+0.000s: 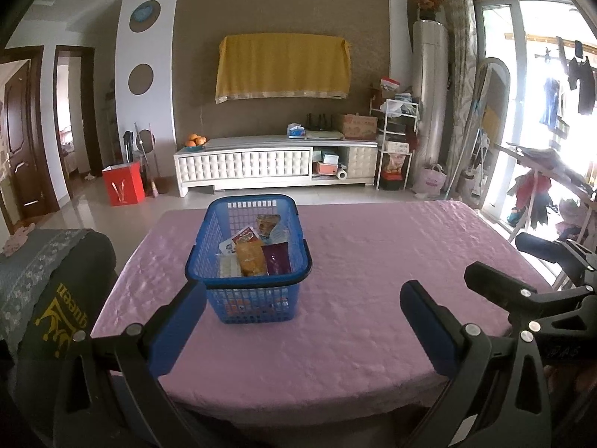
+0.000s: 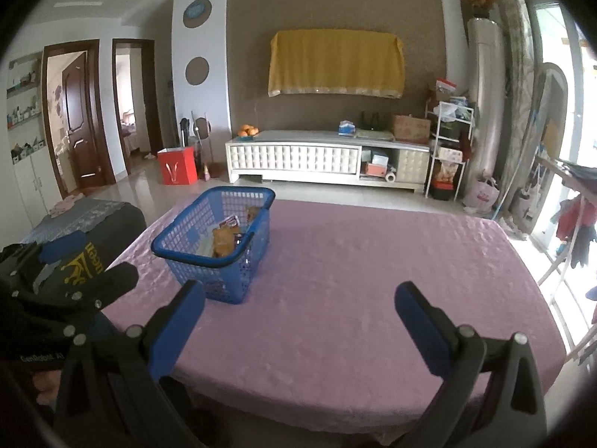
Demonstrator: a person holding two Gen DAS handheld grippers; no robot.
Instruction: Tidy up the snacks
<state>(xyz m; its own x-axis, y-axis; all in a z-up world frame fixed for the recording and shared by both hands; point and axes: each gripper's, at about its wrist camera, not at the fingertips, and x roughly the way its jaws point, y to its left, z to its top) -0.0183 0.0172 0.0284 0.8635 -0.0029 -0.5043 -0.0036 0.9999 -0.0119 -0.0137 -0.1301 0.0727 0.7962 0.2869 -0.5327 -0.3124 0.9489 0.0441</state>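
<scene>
Snacks (image 1: 257, 250) sit packed upright inside the blue basket (image 1: 224, 298) on the counter (image 1: 373, 261), left of centre, keeping packets contained. Left tool (image 1: 304, 295) and right tool (image 2: 300, 295) hover wide apart, holding nothing, apparently ready to reach in.

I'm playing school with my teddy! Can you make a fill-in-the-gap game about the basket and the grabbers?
1. The snack packets lie inside a basket coloured ____.
2. The basket stands on a tablecloth coloured ____.
3. The left gripper and the right gripper are both ____ and hold nothing.
4. The number of baskets on the table is ____.

Missing words: blue; pink; open; one
</scene>
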